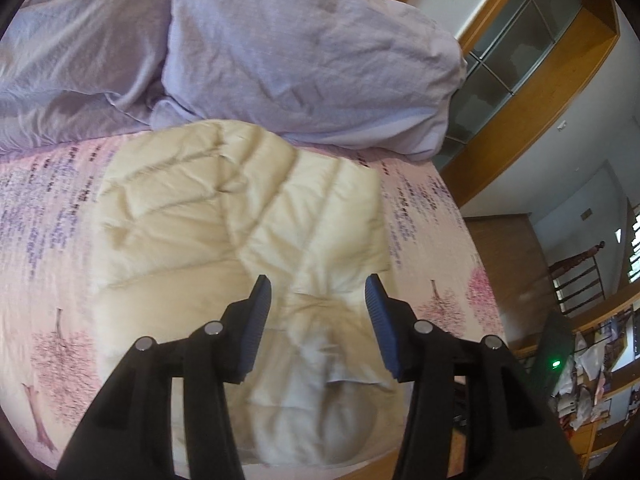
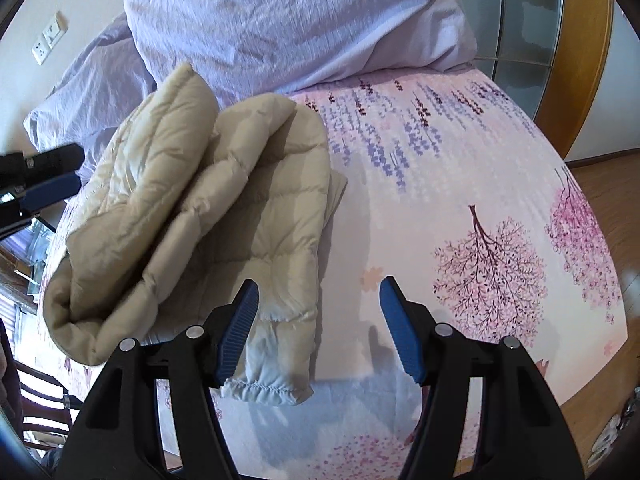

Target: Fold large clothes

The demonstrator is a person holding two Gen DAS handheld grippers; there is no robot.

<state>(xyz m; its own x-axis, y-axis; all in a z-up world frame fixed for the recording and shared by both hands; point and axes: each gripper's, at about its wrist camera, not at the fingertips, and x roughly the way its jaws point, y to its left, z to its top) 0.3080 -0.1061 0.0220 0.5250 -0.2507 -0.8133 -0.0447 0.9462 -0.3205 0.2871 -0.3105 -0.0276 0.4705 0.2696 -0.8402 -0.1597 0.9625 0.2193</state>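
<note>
Jacket: cream quilted jacket (image 2: 208,216) lay folded in a thick bundle on the bed sheet (image 2: 440,184), cuff end nearest the right wrist camera.
Left gripper (image 1: 318,284): jaws apart above the jacket, nothing between the blue pads.
Right gripper (image 2: 318,292): jaws apart, empty, over the jacket's edge and bare sheet.
Behind: lilac duvet (image 1: 304,52) heaped past the jacket.
</note>
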